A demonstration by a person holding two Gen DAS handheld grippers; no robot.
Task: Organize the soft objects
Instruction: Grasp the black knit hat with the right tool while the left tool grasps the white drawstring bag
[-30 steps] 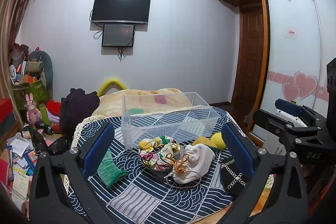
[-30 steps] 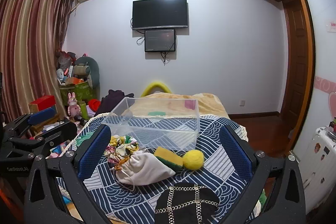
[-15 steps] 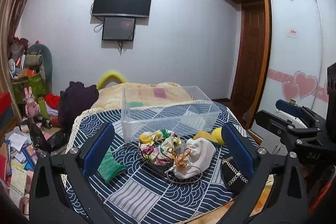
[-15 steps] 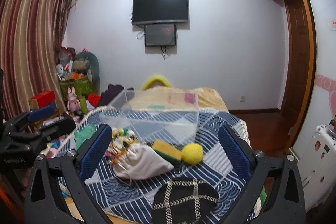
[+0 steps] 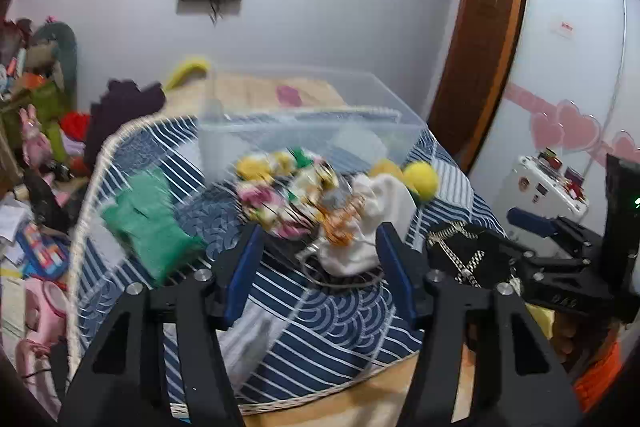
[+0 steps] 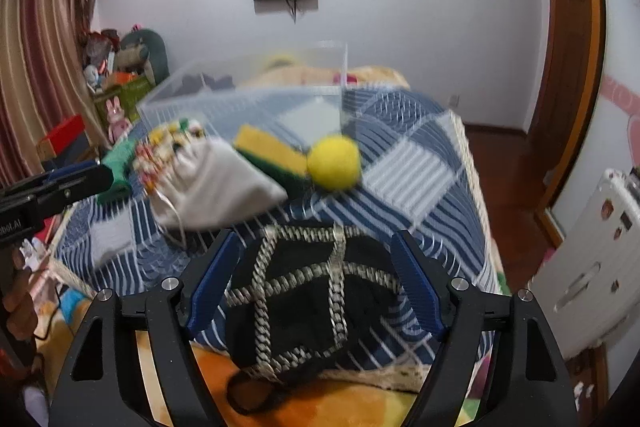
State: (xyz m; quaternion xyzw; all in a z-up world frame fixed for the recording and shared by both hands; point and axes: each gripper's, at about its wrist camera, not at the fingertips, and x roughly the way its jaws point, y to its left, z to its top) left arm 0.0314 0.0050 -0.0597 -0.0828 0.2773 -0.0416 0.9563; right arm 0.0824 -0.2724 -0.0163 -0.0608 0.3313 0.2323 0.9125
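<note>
Pouch [image 5: 366,227] crowds floral scrunchie [image 5: 280,199]

White drawstring pouch [image 6: 216,183] lies slumped beside yellow sponge [image 6: 272,151]; yellow ball [image 6: 334,163] touches sponge.

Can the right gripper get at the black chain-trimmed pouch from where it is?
Probably yes: the right gripper has open jaws flanking the black chain-trimmed pouch, with nothing between them.

Left gripper [image 5: 318,259]: black frame, blue finger pads [image 5: 243,275], silver screws.
Right gripper [image 6: 314,279]: black frame, blue pads, silver screws.
</note>
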